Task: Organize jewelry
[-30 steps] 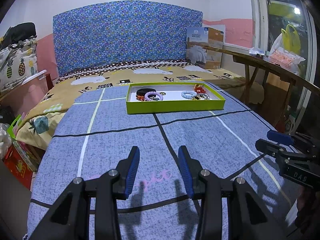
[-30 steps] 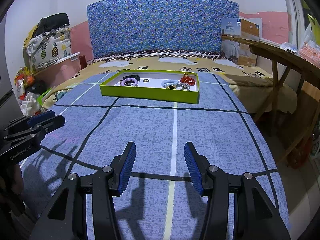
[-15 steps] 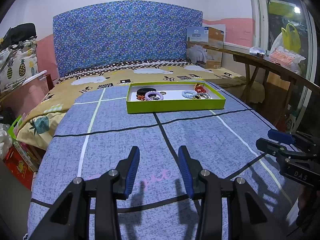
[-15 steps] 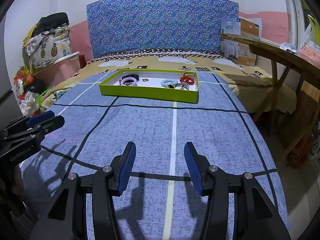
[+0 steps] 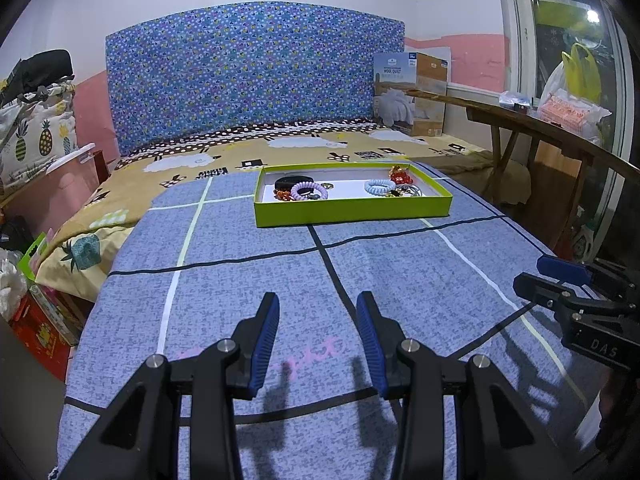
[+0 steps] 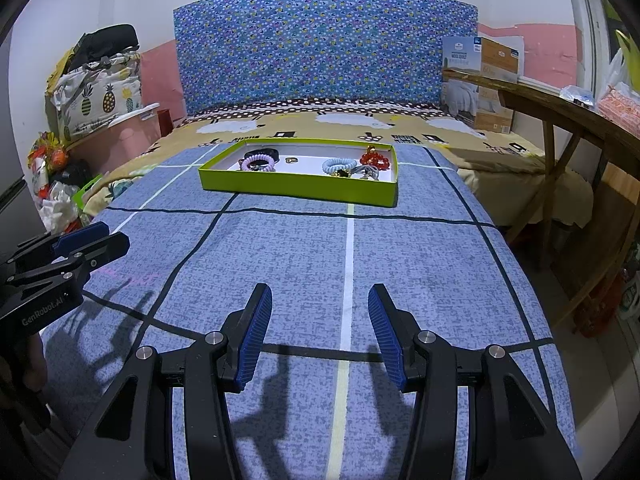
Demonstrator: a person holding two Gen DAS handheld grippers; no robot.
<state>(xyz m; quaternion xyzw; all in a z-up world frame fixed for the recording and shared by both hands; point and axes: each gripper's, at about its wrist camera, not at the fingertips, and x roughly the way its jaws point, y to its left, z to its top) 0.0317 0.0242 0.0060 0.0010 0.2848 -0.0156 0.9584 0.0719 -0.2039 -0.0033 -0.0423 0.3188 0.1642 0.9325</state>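
Note:
A lime-green shallow tray [image 5: 352, 211] [image 6: 296, 186] lies on the blue checked bedspread, far ahead of both grippers. In it lie a black band [image 5: 292, 180], a purple coil bracelet [image 5: 306, 190] [image 6: 258, 160], a light blue coil bracelet [image 5: 378, 187] [image 6: 339, 165], red beads [image 5: 400, 177] [image 6: 374, 160] and small metal pieces. My left gripper [image 5: 317, 312] is open and empty, low over the near bedspread. My right gripper [image 6: 318, 304] is open and empty beside it. Each gripper shows in the other's view: the right one [image 5: 560, 284], the left one [image 6: 96, 242].
A blue patterned headboard [image 5: 248, 80] stands behind the bed. A wooden table [image 6: 560, 108] with bags runs along the right side, with a cardboard box [image 5: 416, 92] at its far end. Pineapple-print bags [image 6: 100, 92] and clutter sit left of the bed.
Both views have shifted very slightly; the tray sits marginally different in frame. Both grippers stay open and empty.

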